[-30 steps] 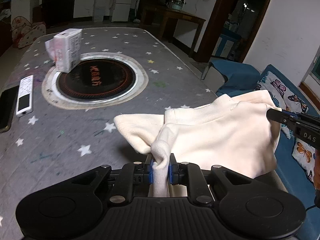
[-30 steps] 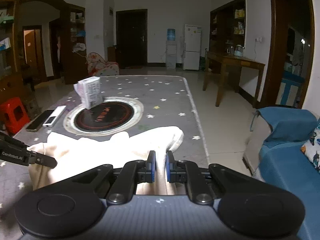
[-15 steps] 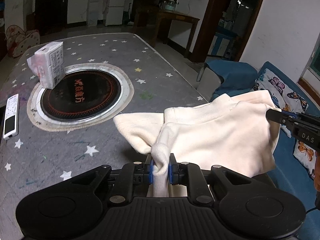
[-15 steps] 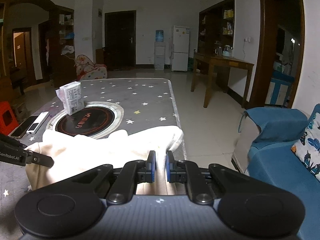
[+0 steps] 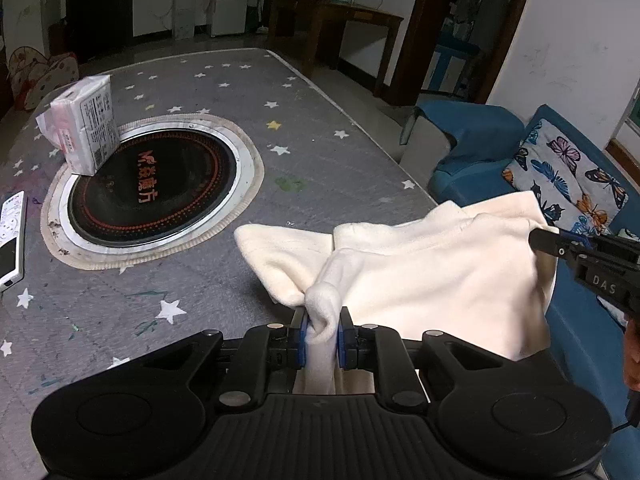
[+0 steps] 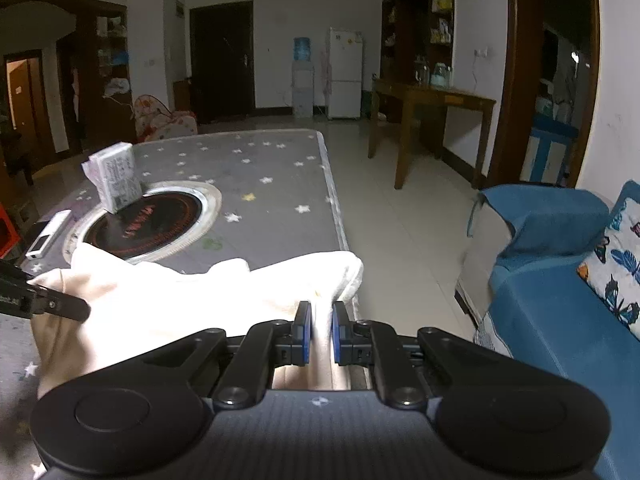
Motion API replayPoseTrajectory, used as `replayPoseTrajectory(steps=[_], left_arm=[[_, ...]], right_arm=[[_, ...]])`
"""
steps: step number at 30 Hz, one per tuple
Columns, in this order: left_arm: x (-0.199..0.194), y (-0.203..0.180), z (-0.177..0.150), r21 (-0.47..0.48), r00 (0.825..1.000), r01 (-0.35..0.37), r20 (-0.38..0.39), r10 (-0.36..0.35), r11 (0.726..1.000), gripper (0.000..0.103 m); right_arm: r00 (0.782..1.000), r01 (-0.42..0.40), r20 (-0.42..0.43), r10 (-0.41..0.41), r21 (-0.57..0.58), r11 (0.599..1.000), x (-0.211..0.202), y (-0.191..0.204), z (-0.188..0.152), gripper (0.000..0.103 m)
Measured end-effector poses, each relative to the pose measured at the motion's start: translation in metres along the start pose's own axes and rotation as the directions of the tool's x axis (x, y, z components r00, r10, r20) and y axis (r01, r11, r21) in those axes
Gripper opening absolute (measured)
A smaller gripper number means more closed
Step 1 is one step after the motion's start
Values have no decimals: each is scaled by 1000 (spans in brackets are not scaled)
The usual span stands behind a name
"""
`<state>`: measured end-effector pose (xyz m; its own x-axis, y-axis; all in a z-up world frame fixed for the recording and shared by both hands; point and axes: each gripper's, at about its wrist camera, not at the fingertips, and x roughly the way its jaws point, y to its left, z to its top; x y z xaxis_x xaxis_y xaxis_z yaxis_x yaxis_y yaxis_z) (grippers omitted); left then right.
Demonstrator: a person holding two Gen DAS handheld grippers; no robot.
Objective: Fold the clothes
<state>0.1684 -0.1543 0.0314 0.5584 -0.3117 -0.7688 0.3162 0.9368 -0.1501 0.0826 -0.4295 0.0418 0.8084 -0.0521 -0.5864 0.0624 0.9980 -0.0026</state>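
A cream fleece garment (image 5: 432, 268) is stretched between my two grippers over the right edge of the grey star-patterned table (image 5: 304, 132). My left gripper (image 5: 322, 326) is shut on a bunched fold of it. One sleeve or corner (image 5: 276, 252) lies on the table just ahead. My right gripper (image 6: 319, 320) is shut on the garment's (image 6: 200, 300) other edge, which hangs past the table's right side. In the left wrist view the right gripper (image 5: 560, 242) shows at the far right, pinching the cloth. In the right wrist view the left gripper's fingers (image 6: 60, 304) show at the left.
A round black hotplate (image 5: 148, 188) is set into the table. On its rim stands a white tissue pack (image 5: 82, 124). A white remote (image 5: 10, 240) lies at the left edge. A blue sofa (image 6: 560, 320) with a butterfly cushion (image 5: 568, 172) stands right. A wooden desk (image 6: 432, 108) stands behind.
Both grippers have carried the garment sideways together, so the hotplate and tissue pack have shifted in view. The grip on the cloth is unchanged in both.
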Motion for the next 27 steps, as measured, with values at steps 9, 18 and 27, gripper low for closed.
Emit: replayPoseTrajectory(steps=[9, 18, 27], left_arm=[[20, 2, 1, -5, 1000, -16, -27, 16, 1000, 15], [35, -1, -1, 30, 997, -68, -36, 69, 997, 16], [46, 5, -5, 26, 992, -114, -53, 116, 993, 26]], right_arm=[[1000, 10, -29, -10, 9, 1000, 30, -5, -8, 9], [998, 20, -63, -21, -2, 1000, 52, -6, -16, 10], [993, 32, -110, -33, -8, 999, 69, -9, -23, 11]])
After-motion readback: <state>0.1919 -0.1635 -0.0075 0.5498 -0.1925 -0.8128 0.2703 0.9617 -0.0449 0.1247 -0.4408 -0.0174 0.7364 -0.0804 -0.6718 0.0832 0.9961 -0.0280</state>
